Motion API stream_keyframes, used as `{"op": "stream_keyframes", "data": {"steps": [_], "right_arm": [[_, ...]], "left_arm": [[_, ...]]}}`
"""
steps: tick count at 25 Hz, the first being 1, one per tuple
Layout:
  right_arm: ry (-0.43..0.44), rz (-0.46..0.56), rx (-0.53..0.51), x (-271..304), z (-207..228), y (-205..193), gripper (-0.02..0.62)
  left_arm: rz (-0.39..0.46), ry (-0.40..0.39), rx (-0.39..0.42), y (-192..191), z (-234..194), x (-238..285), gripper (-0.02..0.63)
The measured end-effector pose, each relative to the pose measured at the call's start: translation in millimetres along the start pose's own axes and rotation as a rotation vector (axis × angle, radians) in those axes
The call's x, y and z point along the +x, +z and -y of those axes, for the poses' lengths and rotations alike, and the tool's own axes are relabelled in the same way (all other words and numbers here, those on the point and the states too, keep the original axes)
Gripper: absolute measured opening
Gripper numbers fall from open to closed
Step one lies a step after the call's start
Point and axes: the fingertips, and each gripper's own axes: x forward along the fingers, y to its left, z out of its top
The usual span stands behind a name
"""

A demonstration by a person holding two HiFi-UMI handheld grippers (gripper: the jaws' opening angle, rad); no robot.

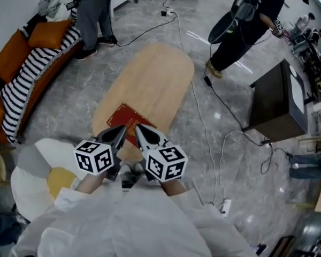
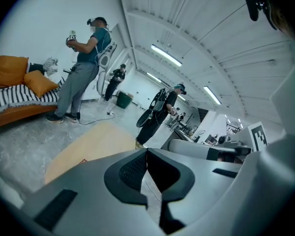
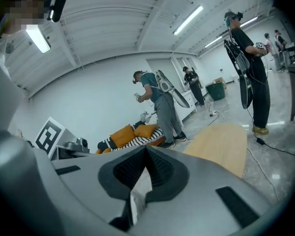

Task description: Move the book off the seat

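A red book lies flat on the near end of an oval wooden table; a red corner of the book shows in the left gripper view. Both grippers hover side by side just above the table's near edge, their tips over the book's near side. My left gripper has its jaws together with nothing between them. My right gripper is likewise shut and empty. A white seat with a yellow cushion stands to the lower left, with no book on the part I see.
An orange sofa with a striped blanket lines the left wall. A dark cabinet stands at right. Cables run over the marble floor beside the table. Two people stand beyond the table's far end.
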Motion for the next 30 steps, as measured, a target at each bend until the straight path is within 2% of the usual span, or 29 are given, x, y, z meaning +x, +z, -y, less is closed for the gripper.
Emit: {"op": "stream_keyframes", "data": {"steps": [3, 15, 19, 30], "right_arm": [[-0.006, -0.013, -0.01, 0.1, -0.3, -2.5, 0.012], [-0.021, -0.033, -0.041, 0.6, -2.1, -6.9, 0.011], [-0.027, -0.041, -0.051, -0.9, -0.6, -7.3, 0.011], [-0.034, -0.052, -0.074, -6.0, 2.2, -9.8, 0.011]], "left_arm": [[-0.012, 0.005, -0.021, -4.3, -1.8, -0.2, 0.006], [-0.026, 0.006, 0.019, -7.4, 1.9, -0.1, 0.006], [-0.024, -0.006, 0.001, -8.7, 3.0, 1.1, 0.006], [-0.027, 0.003, 0.025, -10.5, 7.4, 2.3, 0.006]]}}
